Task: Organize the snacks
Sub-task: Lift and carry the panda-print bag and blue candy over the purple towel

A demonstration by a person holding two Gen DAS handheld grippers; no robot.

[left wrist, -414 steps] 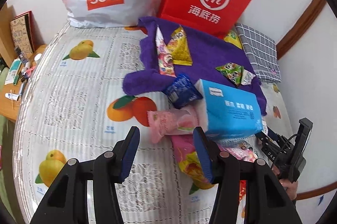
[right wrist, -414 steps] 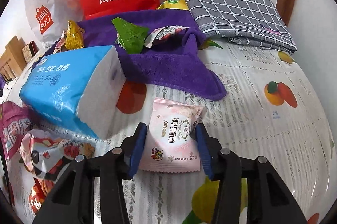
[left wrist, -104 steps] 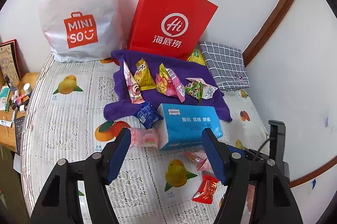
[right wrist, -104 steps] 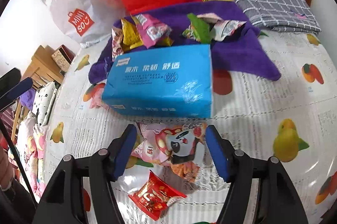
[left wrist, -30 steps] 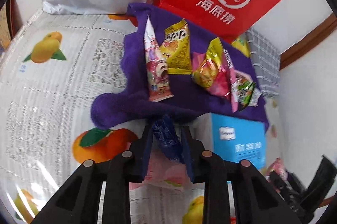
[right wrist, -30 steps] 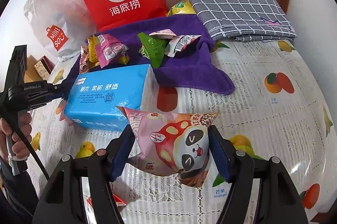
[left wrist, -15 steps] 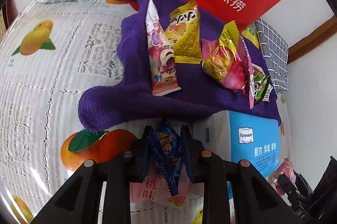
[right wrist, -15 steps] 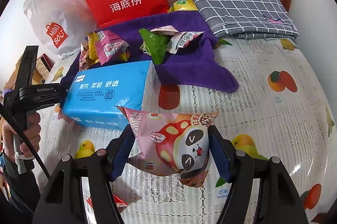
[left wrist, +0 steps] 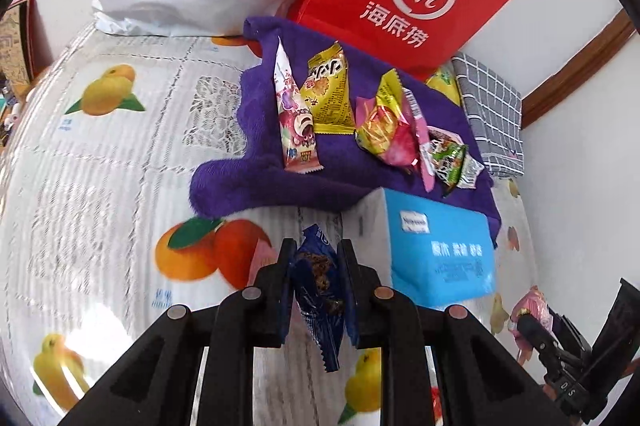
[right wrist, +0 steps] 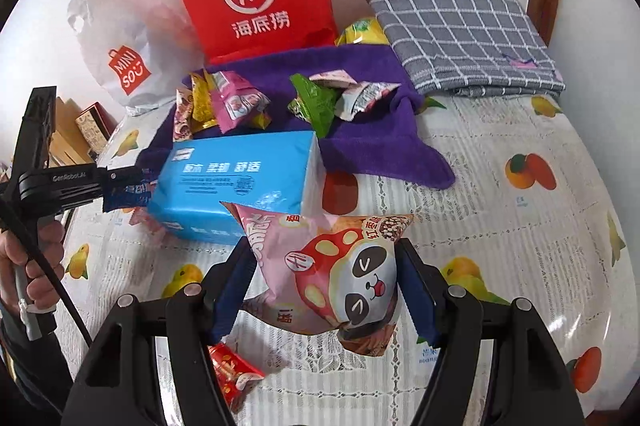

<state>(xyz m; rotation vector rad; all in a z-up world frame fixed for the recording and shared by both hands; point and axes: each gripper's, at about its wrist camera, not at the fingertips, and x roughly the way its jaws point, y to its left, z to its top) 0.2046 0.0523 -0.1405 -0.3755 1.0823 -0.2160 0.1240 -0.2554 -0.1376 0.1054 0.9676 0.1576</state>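
Both the left gripper [left wrist: 316,278] and right gripper [right wrist: 324,290] are matte black plastic with round silver screws at the linkage joints and blue pads [right wrist: 230,300]. Behind the left claw, white "GenRobot.AI" lettering, a black cable, and a bare-skinned hand [right wrist: 30,266].

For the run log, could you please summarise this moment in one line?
left hand-held gripper: shut on dark blue snack packet | right hand-held gripper: shut on pink panda snack bag | purple towel: holds sorted snacks

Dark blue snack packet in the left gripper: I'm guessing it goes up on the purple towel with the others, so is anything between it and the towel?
Nothing visible blocks it. The dark blue snack packet faces bare tablecloth up to the purple towel; the blue tissue pack sits off to the right.
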